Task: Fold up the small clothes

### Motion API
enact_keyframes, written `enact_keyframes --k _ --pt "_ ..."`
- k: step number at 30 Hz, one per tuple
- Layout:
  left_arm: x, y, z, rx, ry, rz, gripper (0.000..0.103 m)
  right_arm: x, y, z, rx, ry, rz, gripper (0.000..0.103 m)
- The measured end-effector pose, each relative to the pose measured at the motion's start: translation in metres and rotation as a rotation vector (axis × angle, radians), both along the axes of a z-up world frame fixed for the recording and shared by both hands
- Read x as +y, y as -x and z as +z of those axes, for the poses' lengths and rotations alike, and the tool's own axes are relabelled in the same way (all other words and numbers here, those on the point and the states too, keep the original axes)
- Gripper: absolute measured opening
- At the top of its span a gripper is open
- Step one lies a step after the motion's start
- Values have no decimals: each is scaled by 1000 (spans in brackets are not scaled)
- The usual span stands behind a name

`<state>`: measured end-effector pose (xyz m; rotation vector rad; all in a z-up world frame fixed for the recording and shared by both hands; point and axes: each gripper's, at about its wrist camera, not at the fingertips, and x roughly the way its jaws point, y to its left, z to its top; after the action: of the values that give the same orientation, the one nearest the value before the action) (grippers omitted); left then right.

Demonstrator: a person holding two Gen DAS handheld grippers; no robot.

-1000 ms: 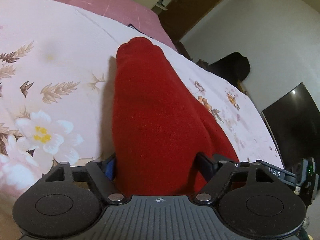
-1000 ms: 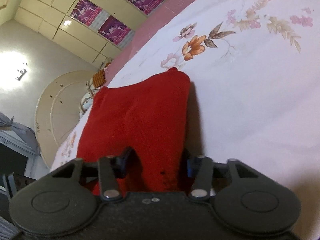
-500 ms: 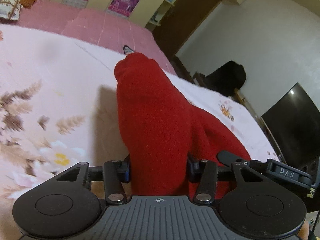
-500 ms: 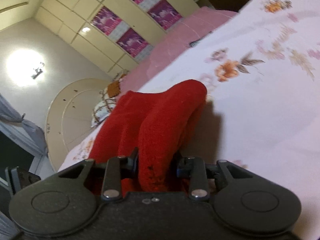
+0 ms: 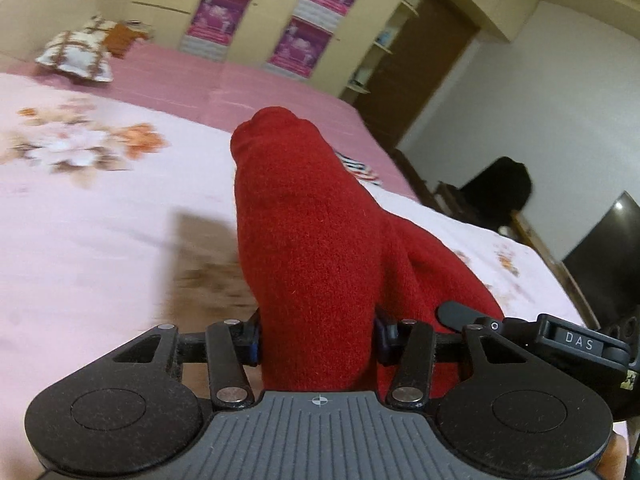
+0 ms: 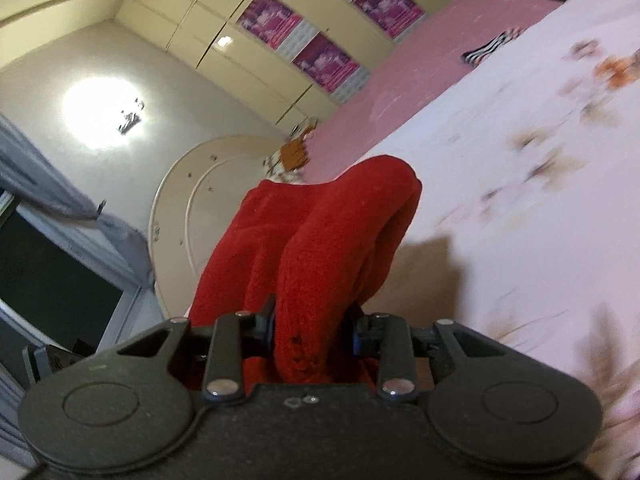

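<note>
Surface: floral bed sheet (image 5: 100, 232) | left tool (image 5: 316, 340): clamped on red garment (image 5: 312, 240), frame centre | right tool (image 6: 312, 328): clamped on same garment, lower centre.

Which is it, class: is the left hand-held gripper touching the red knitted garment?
Touching. The left wrist view shows the left hand-held gripper pinching the red knitted garment.

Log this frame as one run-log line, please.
left gripper: shut on red garment | right gripper: shut on red garment | above floral bedsheet
</note>
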<state>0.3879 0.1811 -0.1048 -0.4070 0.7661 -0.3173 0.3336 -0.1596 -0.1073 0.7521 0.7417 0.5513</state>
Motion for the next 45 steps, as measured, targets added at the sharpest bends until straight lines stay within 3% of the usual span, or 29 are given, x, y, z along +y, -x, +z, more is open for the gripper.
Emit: enact_keyframes --k 4,7,9,10,11,13,16,19,22,24,26,29,31,34,38,40,43,45 --pt "49 -5 -24 32 -7 37 49 47 -9 -8 11 34 41 31" --pt "62 -10 -49 53 -49 51 50 71 -17 -21 39 72 57 32" --pt "70 -11 -66 70 -59 59 64 81 -19 -30 60 110 51 34" --pt "74 -10 -71 63 -64 77 77 80 -19 -34 58 133 30 37" --pt "73 -7 -71 53 -90 89 87 79 -19 -34 61 155 15 44" --pt "70 -2 -66 33 -173 115 98 74 -17 -32 64 211 -17 55" --pt "67 8 -52 26 -248 156 99 70 -5 -13 16 324 -62 57" --pt "66 24 -34 -22 -259 157 99 72 18 15 -79 453 -102 53" --pt "60 44 -25 -67 -260 123 99 93 50 33 -199 563 -62 43" --pt "49 51 -33 -53 -305 82 99 106 65 35 -233 619 -28 34" --pt "43 46 -51 13 -332 58 99 118 76 28 -228 670 0 30" --pt "47 42 -73 63 -326 54 99 127 73 3 -132 732 34 25" --pt "50 45 -68 73 -312 62 99 122 71 -9 -75 714 28 26" --pt "49 52 -57 47 -344 44 99 118 79 4 -87 675 7 37" --pt "53 70 -42 47 -330 45 101 120 96 22 -124 645 -17 40" --pt "53 77 -40 54 -338 51 103 123 104 17 -114 654 -27 47" --pt "48 88 -41 94 -353 27 103 134 97 -2 -45 721 -17 48" --pt "45 93 -40 139 -371 22 103 135 101 2 -41 721 -36 48"
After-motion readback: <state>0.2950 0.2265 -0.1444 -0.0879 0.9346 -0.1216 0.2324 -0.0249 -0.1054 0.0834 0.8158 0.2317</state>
